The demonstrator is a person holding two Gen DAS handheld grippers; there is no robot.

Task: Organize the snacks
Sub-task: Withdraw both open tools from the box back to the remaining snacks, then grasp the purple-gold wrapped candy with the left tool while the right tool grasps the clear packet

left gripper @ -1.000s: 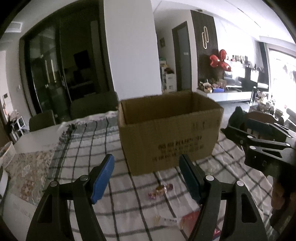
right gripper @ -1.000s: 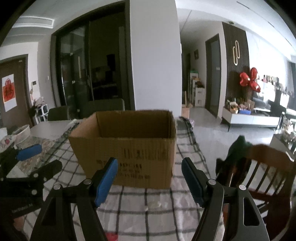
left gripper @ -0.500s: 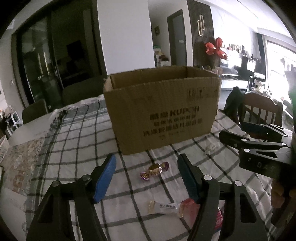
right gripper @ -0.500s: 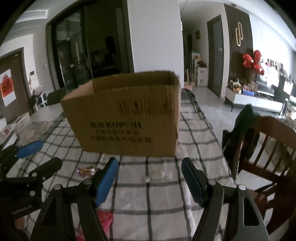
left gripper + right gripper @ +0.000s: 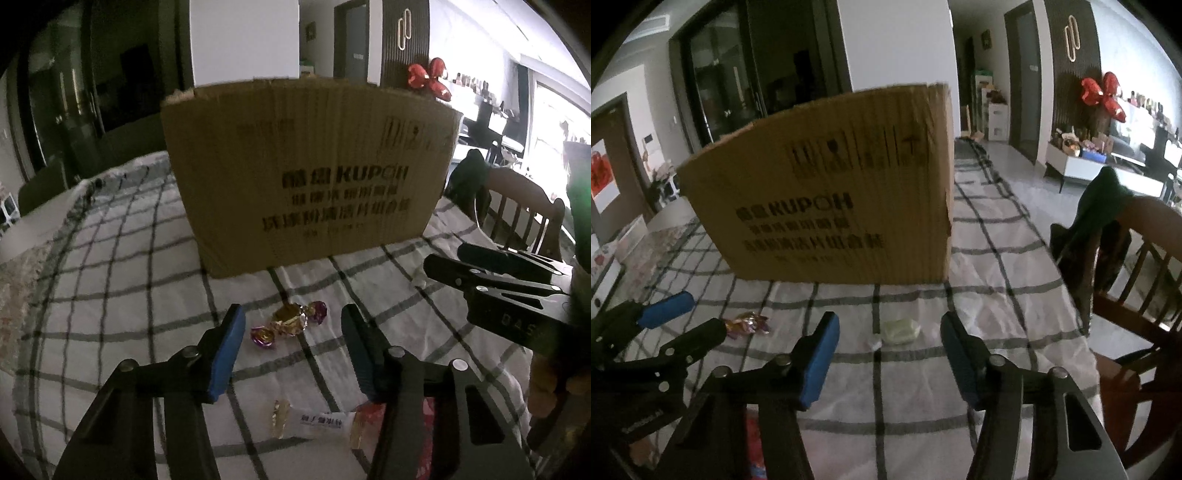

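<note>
A brown cardboard box (image 5: pixel 306 166) (image 5: pixel 831 192) stands on the checked tablecloth (image 5: pixel 122 266). In front of it lies a gold and purple wrapped candy (image 5: pixel 288 323) (image 5: pixel 746 321). My left gripper (image 5: pixel 291 314) (image 5: pixel 687 325) hangs low over it, jaws closing, with the candy just past the blue pads and untouched. A pale green candy (image 5: pixel 899 330) (image 5: pixel 419 282) lies to the right. My right gripper (image 5: pixel 890 325) (image 5: pixel 443 258) frames it, jaws closing, pads apart from it. A white wrapped bar (image 5: pixel 321 424) and a red packet (image 5: pixel 424 424) (image 5: pixel 753 443) lie nearer.
A wooden chair (image 5: pixel 1137 266) with a dark green garment (image 5: pixel 1100 206) stands off the table's right edge. A floral mat (image 5: pixel 653 243) lies at the left. The two grippers are side by side, close together.
Both grippers have sunk toward the table and tipped downward, and their jaws have narrowed. The box now fills more of each view, and a candy sits between each pair of fingertips.
</note>
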